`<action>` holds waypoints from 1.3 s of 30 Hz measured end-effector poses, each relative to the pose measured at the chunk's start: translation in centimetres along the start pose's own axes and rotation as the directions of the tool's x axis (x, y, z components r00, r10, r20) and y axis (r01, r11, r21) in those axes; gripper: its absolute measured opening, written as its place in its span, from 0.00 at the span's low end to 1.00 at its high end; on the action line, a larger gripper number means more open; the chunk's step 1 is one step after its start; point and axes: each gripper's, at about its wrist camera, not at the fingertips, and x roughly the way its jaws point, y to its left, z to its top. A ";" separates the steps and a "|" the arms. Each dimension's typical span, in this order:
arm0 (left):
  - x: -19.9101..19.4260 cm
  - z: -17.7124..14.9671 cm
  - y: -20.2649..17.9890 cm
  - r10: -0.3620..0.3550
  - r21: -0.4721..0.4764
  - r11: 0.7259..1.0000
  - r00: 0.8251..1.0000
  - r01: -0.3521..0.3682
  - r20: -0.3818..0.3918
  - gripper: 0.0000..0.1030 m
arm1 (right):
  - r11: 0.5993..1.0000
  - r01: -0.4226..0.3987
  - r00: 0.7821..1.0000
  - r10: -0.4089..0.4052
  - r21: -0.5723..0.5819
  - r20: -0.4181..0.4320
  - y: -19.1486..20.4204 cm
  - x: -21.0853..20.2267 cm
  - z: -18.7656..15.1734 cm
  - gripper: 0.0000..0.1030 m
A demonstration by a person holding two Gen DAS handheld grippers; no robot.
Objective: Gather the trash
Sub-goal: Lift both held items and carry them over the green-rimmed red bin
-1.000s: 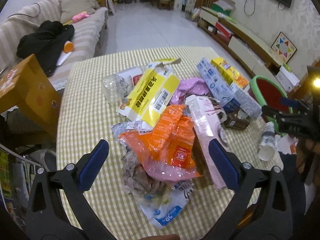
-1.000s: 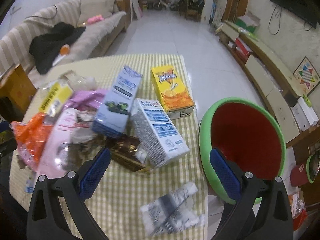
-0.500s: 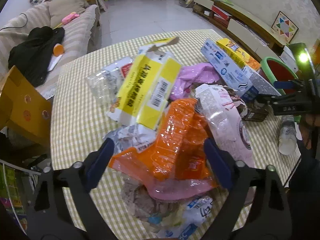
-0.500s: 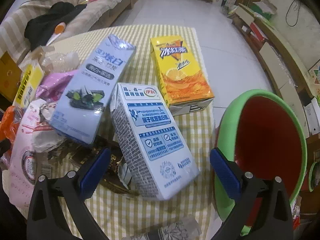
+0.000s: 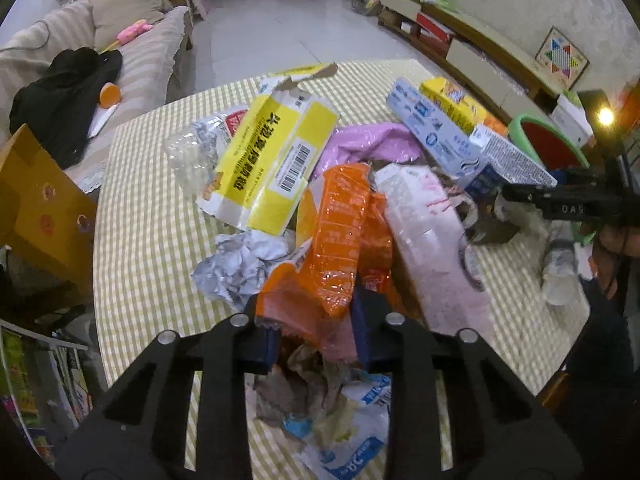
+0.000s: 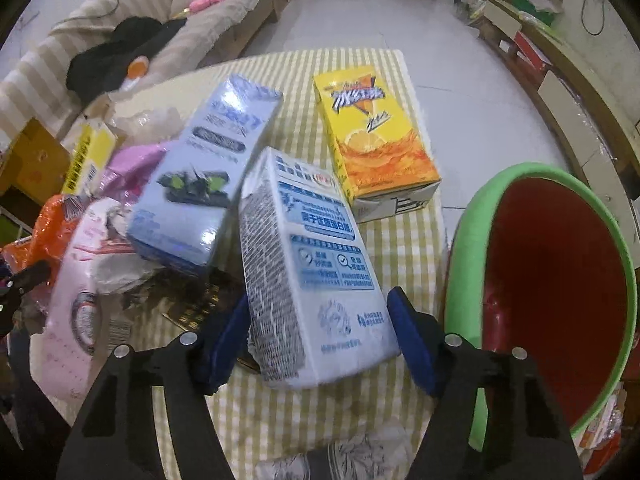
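A checked-cloth table (image 5: 152, 240) carries a yellow juice carton (image 6: 374, 136), crumpled foil (image 5: 240, 266) and a crushed bottle (image 5: 560, 272).

Left hand-held gripper (image 5: 316, 338): matte black plastic frame, two broad slotted arms, dark blue pads on fingers (image 5: 362, 330), four round silver screws across knuckles. Right hand-held gripper (image 6: 320, 334): same black slotted frame, brighter blue finger pads, four silver screw heads. From left wrist view, right unit shows pale lettering on black body, lit amber lamp above, bare skin of hand (image 5: 618, 240) behind.
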 end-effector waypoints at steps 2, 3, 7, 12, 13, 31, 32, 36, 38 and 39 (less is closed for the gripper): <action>-0.7 0.0 0.2 -0.002 -0.015 1.000 1.000 0.003 0.015 0.27 | 1.000 -0.006 1.000 0.006 0.012 0.017 0.4 -1.0 0.0 0.60; -1.1 -0.1 0.3 -0.001 -0.020 1.000 1.000 0.001 0.024 0.27 | 1.000 -0.012 1.000 0.011 0.019 0.025 0.4 -1.5 -0.1 0.57; -2.3 -0.5 0.4 0.007 -0.037 0.999 0.999 -0.005 0.050 0.26 | 0.998 -0.040 0.998 0.039 0.037 0.043 0.5 -2.8 -0.4 0.47; -3.8 -0.9 0.3 0.007 -0.056 0.998 0.997 -0.003 0.077 0.26 | 0.997 -0.054 0.998 0.052 0.054 0.044 1.1 -2.9 -1.0 0.46; -4.2 -0.9 0.3 0.009 -0.059 0.998 0.996 -0.004 0.084 0.26 | 0.997 -0.051 0.997 0.048 0.055 0.061 1.2 -3.5 -1.1 0.46; -9.8 -0.7 -0.4 0.031 -0.104 0.995 0.977 -0.009 0.213 0.26 | 0.978 -0.163 0.957 0.124 0.130 0.262 1.6 -11.5 -2.3 0.46; -10.0 -0.5 -0.6 0.029 -0.105 0.994 0.975 -0.006 0.220 0.26 | 0.977 -0.166 0.954 0.126 0.132 0.272 1.4 -11.8 -2.5 0.46; -10.7 0.5 -1.9 0.017 -0.090 0.996 0.969 0.005 0.245 0.26 | 0.973 -0.178 0.944 0.128 0.144 0.304 0.6 -13.1 -2.7 0.46; -10.9 1.0 -2.5 0.015 -0.075 0.997 0.967 0.005 0.255 0.26 | 0.971 -0.181 0.939 0.122 0.159 0.321 -0.2 -13.8 -2.8 0.46; -10.9 1.4 -2.9 0.009 -0.066 0.998 0.966 0.009 0.258 0.26 | 0.970 -0.179 0.937 0.118 0.165 0.329 -0.6 -14.0 -2.9 0.46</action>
